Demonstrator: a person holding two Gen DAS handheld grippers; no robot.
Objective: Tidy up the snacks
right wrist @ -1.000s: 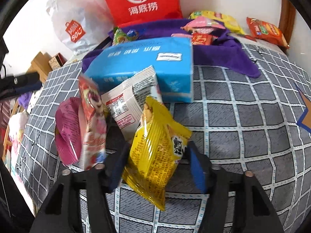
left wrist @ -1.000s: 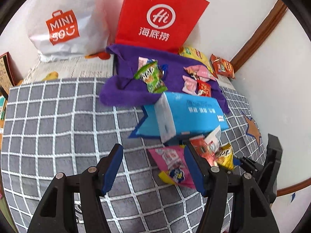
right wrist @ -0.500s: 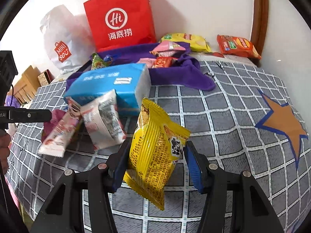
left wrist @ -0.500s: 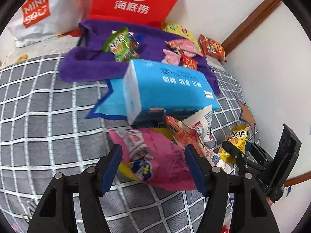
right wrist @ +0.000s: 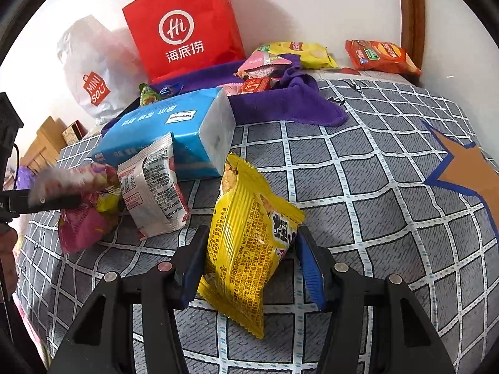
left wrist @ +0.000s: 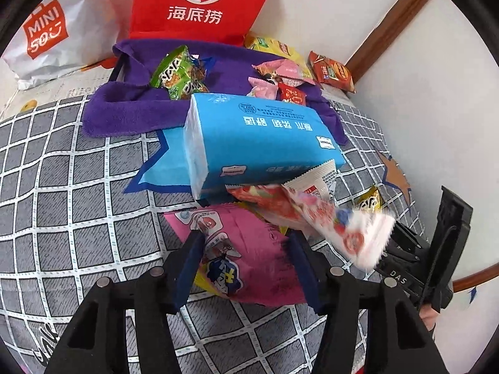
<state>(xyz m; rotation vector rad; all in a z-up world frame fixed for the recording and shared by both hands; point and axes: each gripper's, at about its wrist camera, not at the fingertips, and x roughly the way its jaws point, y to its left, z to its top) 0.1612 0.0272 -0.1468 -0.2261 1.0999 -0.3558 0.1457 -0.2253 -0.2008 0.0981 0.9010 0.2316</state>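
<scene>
My right gripper (right wrist: 249,255) is shut on a yellow snack packet (right wrist: 246,243) and holds it above the checked cover. My left gripper (left wrist: 246,258) is open, its fingers on either side of a pink snack bag (left wrist: 249,255) that lies on the cover. A red-and-white packet (left wrist: 327,221) lies blurred over the pink bag's right side. A white packet (right wrist: 152,187) leans on a blue tissue pack (left wrist: 259,137). A purple cloth (left wrist: 131,115) behind holds a green packet (left wrist: 177,74) and pink and red packets (left wrist: 280,74).
A red paper bag (left wrist: 199,3) and a white Miniso bag (left wrist: 46,31) stand against the back wall. A yellow packet (right wrist: 296,51) and an orange packet (right wrist: 380,56) lie by the wall. The right gripper body (left wrist: 436,249) shows at the bed's right edge.
My left gripper has moved forward until its fingers flank the pink bag. The red-and-white packet has shifted and blurs. My right gripper has lifted the yellow packet back from the pile.
</scene>
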